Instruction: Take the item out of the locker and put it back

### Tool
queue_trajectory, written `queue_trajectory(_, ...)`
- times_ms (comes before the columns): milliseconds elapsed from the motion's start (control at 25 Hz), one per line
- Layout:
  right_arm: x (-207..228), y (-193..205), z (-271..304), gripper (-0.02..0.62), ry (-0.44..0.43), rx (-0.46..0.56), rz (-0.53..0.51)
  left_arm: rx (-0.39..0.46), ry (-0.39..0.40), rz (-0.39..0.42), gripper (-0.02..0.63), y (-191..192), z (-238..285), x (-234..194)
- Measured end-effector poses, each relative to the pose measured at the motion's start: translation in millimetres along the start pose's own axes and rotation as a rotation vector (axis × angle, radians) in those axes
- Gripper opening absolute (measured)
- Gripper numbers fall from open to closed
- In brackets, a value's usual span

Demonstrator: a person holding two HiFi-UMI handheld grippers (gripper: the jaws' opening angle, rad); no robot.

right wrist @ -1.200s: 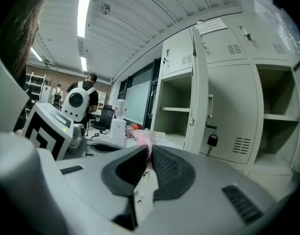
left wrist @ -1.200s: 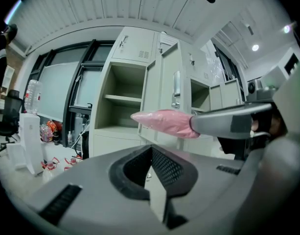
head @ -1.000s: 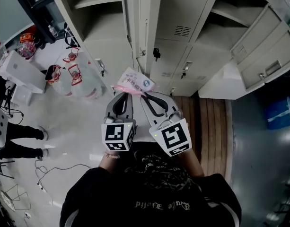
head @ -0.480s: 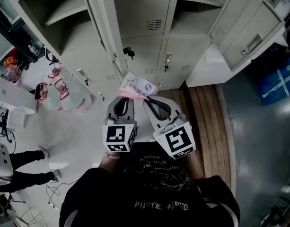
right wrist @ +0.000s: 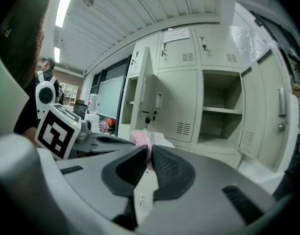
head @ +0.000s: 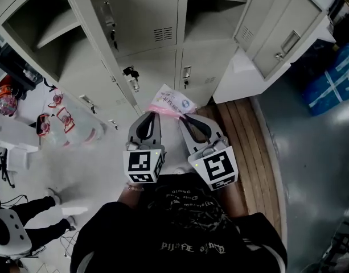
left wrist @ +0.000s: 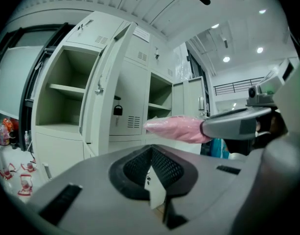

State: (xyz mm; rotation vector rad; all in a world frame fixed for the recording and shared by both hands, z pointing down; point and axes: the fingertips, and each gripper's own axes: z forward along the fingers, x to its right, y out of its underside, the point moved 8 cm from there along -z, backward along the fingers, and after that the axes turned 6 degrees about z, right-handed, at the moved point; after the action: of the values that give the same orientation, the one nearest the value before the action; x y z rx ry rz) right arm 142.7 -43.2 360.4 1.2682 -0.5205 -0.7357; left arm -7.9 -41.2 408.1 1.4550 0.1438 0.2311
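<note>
Holding a pink packet [head: 173, 100] by its near edge, the right gripper [head: 183, 117] sits at the centre of the head view, its jaws narrow on the packet. The packet hangs in the air below the grey lockers [head: 157, 61] that fill the upper frame. The left gripper [head: 147, 117] is just beside it, jaws together and empty.

Left gripper view: own jaws closed on nothing; packet at centre right, clear of the lockers behind it.

Right gripper view: pads clamped on the packet's edge at centre; open compartments at right.
</note>
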Motion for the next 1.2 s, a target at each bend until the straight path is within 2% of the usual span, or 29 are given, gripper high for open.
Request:
queue_trajectory(320,44,7,-18,0.026,0.152,0.011,0.072,0.015,0.069,0.013,0.008,-9,30,30)
queue_trajectory(640,91,-1,-24,0.026,0.274,0.037,0.087,0.034,0.075,0.032,0.008,-27,52,47)
queue_trajectory(1200,162,-28,19,0.026,0.449,0.085,0.067,0.04,0.112,0.048,0.008,-39,100,36)
